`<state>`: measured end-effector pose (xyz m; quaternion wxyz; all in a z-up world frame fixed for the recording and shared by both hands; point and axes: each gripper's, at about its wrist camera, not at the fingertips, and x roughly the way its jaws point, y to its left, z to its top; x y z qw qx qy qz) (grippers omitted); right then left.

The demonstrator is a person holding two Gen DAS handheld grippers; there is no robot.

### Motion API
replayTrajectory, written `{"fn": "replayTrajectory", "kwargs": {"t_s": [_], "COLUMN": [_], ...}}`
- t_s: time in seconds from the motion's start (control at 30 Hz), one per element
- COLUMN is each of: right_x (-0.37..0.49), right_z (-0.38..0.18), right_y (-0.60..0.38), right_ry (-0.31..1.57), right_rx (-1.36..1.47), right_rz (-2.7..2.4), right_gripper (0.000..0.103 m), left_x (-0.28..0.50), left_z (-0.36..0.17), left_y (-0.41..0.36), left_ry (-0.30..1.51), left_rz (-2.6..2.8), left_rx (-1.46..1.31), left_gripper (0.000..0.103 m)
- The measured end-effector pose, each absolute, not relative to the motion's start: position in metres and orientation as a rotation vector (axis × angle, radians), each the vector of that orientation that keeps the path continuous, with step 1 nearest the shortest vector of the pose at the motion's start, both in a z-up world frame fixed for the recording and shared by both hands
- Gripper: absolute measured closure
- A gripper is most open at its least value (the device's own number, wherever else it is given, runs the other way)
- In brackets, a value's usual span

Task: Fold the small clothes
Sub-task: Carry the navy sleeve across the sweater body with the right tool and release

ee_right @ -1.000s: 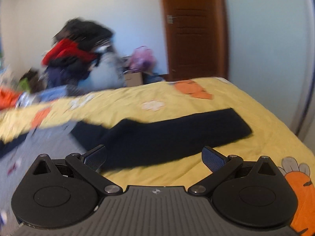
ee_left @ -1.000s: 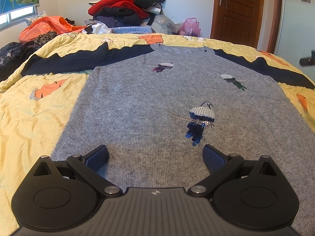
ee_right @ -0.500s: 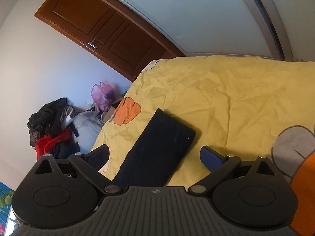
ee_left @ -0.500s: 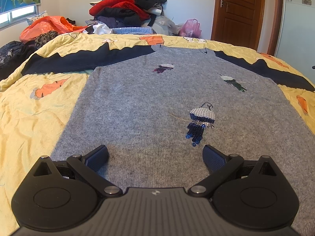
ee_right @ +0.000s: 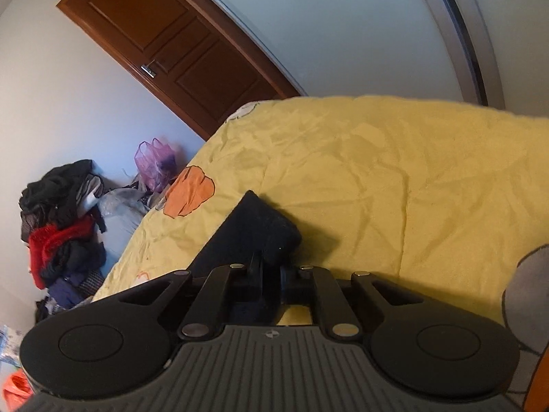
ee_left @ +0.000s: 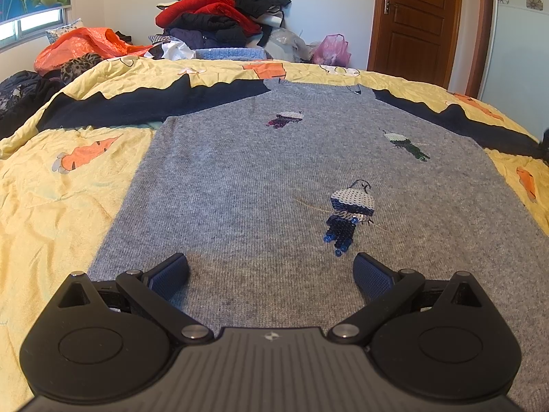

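Note:
A grey knit sweater with dark navy sleeves and sequin figures lies flat, face up, on a yellow bedspread. My left gripper hovers open over the sweater's lower hem, nothing between its fingers. Its left sleeve stretches out to the left. In the right wrist view, my right gripper is shut on the cuff end of the right navy sleeve, which lies on the yellow bedspread.
A heap of red and dark clothes rises beyond the bed's far edge, with an orange bag at the far left and a pink bag by the wooden door. The bed's right edge lies past the sleeve.
My right gripper has moved in onto the sleeve's cuff and shut on it; half a second ago it was open just short of it. The left gripper has barely moved.

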<state>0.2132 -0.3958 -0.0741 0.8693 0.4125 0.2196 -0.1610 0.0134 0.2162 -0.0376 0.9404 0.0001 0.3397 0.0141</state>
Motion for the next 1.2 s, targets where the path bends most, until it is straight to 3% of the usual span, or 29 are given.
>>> {"fn": "replayTrajectory", "kwargs": {"t_s": [0.23,0.47,0.77,0.93,1.03,1.1,1.2], "right_x": [0.212,0.231,0.259,0.241,0.235,0.230,0.201], "right_z": [-0.011,0.048,-0.007,-0.028,-0.040,-0.041,-0.032], "right_y": [-0.339,-0.209,-0.004,0.044,0.042,0.029,0.003], "right_ry": [0.348,0.318,0.597,0.671,0.736,0.751,0.675], "right_rx": [0.694,0.627,0.617,0.580,0.632,0.640,0.633], "right_rz": [-0.205,0.179,0.459,0.452,0.448,0.463,0.471], "right_gripper": [0.086,0.086,0.086,0.086,0.073,0.051,0.033], "left_x": [0.014,0.012,0.010,0.010,0.010,0.009,0.009], "left_z": [-0.037,-0.036,-0.035,-0.035,-0.035,-0.035,-0.035], "left_y": [0.218,0.222,0.226,0.227,0.228,0.228,0.229], "left_ry": [0.686,0.675,0.661,0.660,0.659,0.657,0.656], "left_rz": [0.022,0.016,0.004,0.001,-0.001,-0.003,-0.005], "left_rx": [-0.019,-0.050,-0.085,-0.088,-0.091,-0.095,-0.100], "left_gripper": [0.000,0.000,0.000,0.000,0.000,0.000,0.000]}}
